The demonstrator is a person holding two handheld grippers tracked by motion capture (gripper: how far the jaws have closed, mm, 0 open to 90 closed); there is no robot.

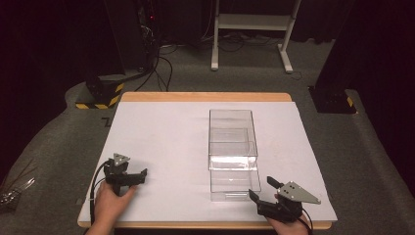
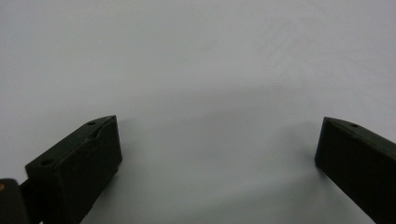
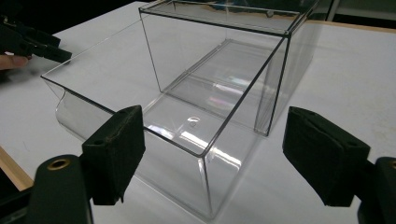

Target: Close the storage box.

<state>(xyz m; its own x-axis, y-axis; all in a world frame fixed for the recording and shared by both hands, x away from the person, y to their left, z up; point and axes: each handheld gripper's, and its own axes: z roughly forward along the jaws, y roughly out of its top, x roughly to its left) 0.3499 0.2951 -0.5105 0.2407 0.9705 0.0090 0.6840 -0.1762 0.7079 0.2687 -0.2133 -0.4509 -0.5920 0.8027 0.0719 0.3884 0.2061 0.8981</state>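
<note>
Both grippers sit near the table's [image 1: 156,127] front edge, jaws spread apart and empty: left gripper [image 1: 142,175] well left, right gripper [image 1: 262,190] just beside the clear plastic box [image 1: 232,154], which sits mid-table, drawer pulled partway out.

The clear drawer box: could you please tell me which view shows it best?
The right gripper view: the clear drawer box sits close, its drawer pulled partly out of the sleeve. The high view shows the whole box small, from above. The left gripper view faces bare white table.
</note>
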